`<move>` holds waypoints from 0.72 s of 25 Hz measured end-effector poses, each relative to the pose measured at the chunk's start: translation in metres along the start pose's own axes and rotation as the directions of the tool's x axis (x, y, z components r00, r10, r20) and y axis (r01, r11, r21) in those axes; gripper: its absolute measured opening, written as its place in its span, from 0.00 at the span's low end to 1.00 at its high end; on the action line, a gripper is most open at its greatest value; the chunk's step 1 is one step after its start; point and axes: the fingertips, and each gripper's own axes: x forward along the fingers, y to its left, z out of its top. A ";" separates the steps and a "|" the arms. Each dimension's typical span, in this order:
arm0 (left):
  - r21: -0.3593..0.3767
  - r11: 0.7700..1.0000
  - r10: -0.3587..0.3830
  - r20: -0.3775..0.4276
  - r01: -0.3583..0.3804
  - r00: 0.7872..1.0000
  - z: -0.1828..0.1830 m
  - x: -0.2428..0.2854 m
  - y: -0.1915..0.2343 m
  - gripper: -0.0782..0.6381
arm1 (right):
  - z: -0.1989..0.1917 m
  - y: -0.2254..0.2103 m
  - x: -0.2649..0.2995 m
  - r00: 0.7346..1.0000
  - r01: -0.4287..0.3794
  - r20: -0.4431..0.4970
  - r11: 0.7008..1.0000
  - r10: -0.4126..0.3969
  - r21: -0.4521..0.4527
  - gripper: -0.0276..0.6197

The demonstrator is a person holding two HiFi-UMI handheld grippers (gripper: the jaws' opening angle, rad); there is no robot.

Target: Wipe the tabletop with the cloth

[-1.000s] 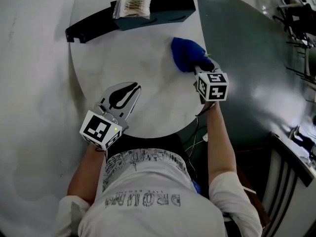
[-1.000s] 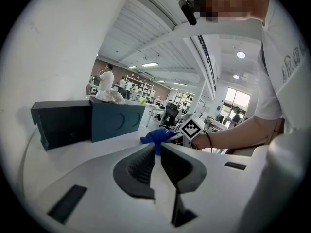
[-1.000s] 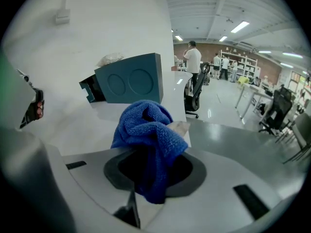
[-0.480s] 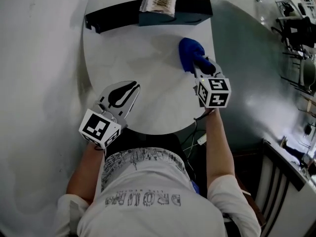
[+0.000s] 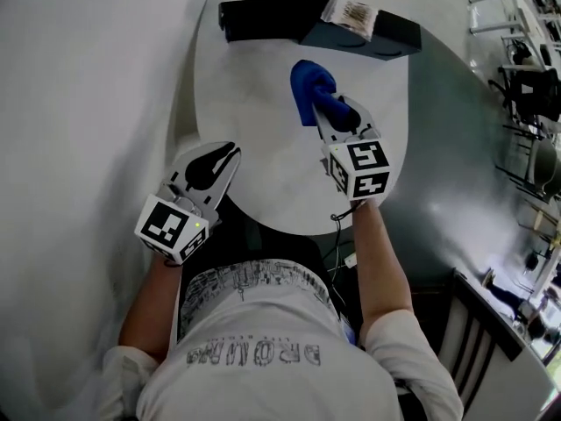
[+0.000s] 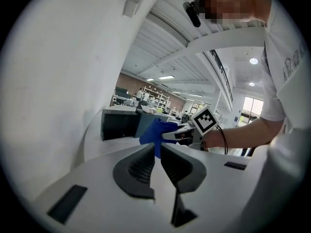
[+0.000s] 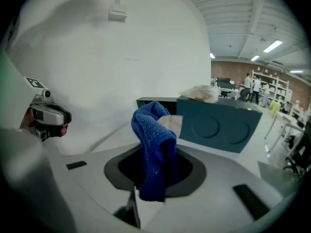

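Note:
A blue cloth (image 5: 308,89) lies bunched on the round white tabletop (image 5: 254,95), a little right of its middle. My right gripper (image 5: 329,112) is shut on the cloth's near end; in the right gripper view the cloth (image 7: 154,149) stands up between the jaws. My left gripper (image 5: 228,152) hovers over the table's near-left edge, its jaws together and nothing between them. In the left gripper view the left gripper (image 6: 156,150) points toward the cloth (image 6: 156,131) and the right gripper's marker cube (image 6: 206,120).
A dark teal box (image 5: 359,32) with a clear packet (image 5: 349,10) on top sits at the table's far edge, beside a long black block (image 5: 263,16). A white wall curves along the left. Dark floor and metal racks (image 5: 535,77) lie to the right.
My right gripper has dragged the blue cloth from the table's right edge leftward toward the middle. The left gripper has stayed at the near-left edge.

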 end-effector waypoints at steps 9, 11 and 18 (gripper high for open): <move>-0.041 0.994 0.099 0.011 -0.098 0.995 -0.011 -0.053 0.028 0.18 | 0.005 0.102 0.040 0.986 -0.168 -0.031 0.984 0.166 -0.065 0.20; -0.045 0.993 0.111 0.013 -0.110 0.994 -0.013 -0.061 0.031 0.18 | 0.000 0.117 0.047 0.981 -0.191 -0.049 0.979 0.188 -0.074 0.20; -0.060 0.989 0.138 0.009 -0.137 0.990 -0.023 -0.079 0.040 0.18 | -0.036 0.143 0.077 0.964 -0.235 -0.142 0.969 0.223 -0.079 0.20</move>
